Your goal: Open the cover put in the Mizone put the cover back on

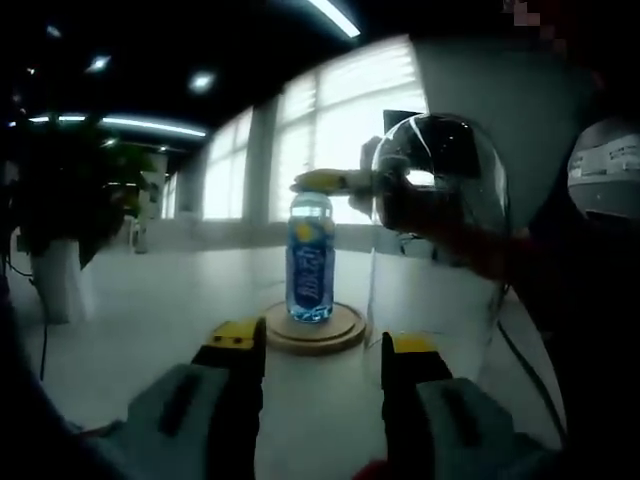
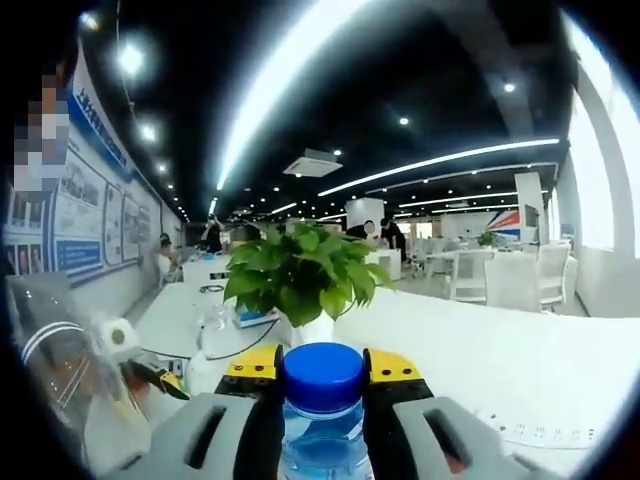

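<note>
In the left gripper view we see the left gripper with its jaws spread apart and nothing between them, hanging low over the white table. Just beyond the jaw tips lies a round wooden base, and the Mizone bottle stands upright on its middle. The right gripper comes in from the right at the level of the bottle's top, its yellow tips at the cap. The clear glass dome cover is off the base, standing to the right of the bottle and just beside the base; whether its rim touches the table we cannot tell.

In the right gripper view the right gripper pinches the Mizone bottle just below its blue cap, one jaw on each side of the neck. Farther off on the table stands a potted plant, and desks and chairs stand far behind it.
</note>
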Demonstrator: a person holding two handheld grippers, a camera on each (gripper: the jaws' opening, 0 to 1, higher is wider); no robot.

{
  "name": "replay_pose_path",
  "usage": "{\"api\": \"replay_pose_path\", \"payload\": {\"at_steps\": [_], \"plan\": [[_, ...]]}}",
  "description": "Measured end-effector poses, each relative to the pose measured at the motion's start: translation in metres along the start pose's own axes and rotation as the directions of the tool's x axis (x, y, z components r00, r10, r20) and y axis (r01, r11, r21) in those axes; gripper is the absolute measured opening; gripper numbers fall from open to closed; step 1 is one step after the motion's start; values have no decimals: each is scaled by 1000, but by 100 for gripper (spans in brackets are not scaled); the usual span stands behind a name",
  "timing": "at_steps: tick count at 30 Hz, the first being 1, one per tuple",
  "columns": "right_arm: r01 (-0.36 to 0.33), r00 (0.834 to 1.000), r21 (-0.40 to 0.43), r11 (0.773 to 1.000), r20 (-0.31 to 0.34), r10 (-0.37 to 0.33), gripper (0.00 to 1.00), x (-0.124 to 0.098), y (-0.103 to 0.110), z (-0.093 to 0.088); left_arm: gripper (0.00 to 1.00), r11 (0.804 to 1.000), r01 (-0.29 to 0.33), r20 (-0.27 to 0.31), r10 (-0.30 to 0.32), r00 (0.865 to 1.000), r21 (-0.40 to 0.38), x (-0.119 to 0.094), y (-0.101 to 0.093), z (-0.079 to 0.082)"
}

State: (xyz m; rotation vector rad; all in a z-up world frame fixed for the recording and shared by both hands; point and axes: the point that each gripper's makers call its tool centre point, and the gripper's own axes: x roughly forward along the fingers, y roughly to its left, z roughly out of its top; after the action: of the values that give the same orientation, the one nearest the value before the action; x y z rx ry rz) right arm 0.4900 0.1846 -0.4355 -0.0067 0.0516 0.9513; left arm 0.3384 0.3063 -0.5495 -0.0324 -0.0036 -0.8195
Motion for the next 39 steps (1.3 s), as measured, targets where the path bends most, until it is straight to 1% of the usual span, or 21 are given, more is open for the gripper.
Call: {"api": "replay_pose_path", "payload": {"at_steps": [14,24,39], "plan": [[0,1000,3,1000,17,0,25,-1,1,0,38,1000,-5,-3,5,1000,10,0,1,-1],[19,999,18,1000,37,-20,25,-2,2,0,38,1000,-11,-9,12,1000,17,-1,3,-2],[17,998,4,1000,54,-17,24,-12,2,3,38,1000,-12,-18,12,1000,24,0,2,-4]]}}
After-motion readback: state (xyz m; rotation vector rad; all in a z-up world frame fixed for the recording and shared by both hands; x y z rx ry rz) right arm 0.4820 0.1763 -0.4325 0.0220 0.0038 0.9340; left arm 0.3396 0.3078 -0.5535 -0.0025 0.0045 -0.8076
